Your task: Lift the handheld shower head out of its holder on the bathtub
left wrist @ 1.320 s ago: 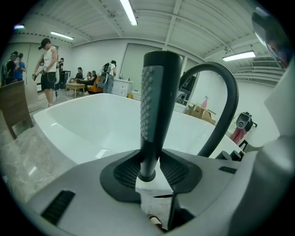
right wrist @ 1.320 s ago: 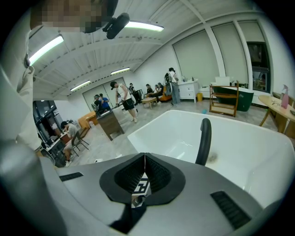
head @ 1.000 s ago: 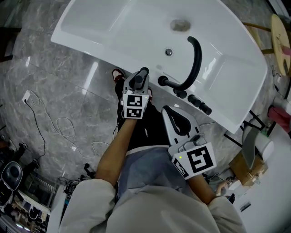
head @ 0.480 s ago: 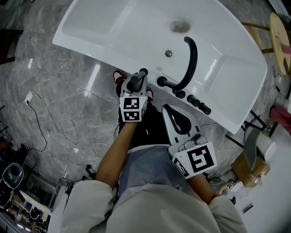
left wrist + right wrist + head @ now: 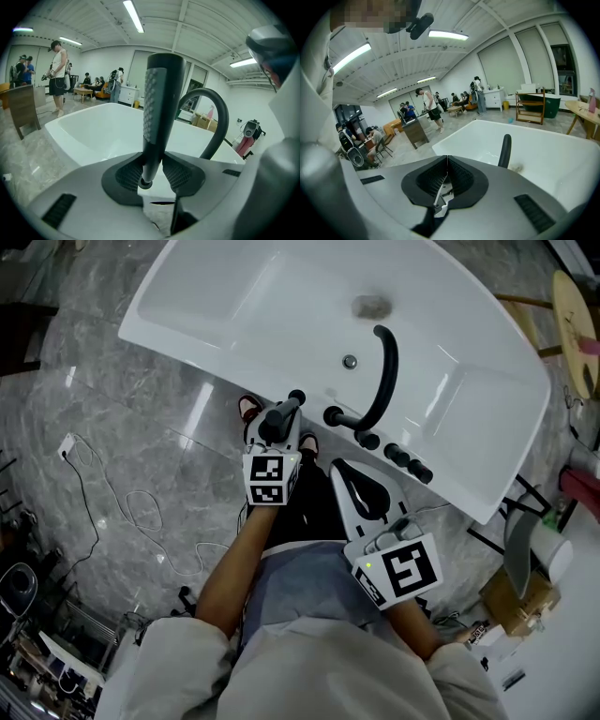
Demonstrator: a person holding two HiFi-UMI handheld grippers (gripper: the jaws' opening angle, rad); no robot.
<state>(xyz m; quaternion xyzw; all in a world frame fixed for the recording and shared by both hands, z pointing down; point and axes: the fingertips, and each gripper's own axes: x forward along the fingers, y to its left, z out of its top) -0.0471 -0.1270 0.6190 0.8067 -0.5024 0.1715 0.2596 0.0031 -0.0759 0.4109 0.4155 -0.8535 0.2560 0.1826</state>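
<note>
Black shower head (image 5: pixel 159 108) stands clamped in left hand-held gripper (image 5: pixel 152 174) at bathtub (image 5: pixel 101 133) rim; right hand-held gripper (image 5: pixel 446 173) closed.

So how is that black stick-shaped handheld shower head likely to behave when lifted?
The black stick-shaped shower head looks rigid, so it should lift as one piece. Pinched near its bottom by the left gripper, the tall body may pivot. Its smooth surface could slip.

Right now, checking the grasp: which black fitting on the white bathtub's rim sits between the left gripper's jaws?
The straight black handheld shower head, clamped in the left gripper; the arched black spout and round black knobs stand free.
</note>
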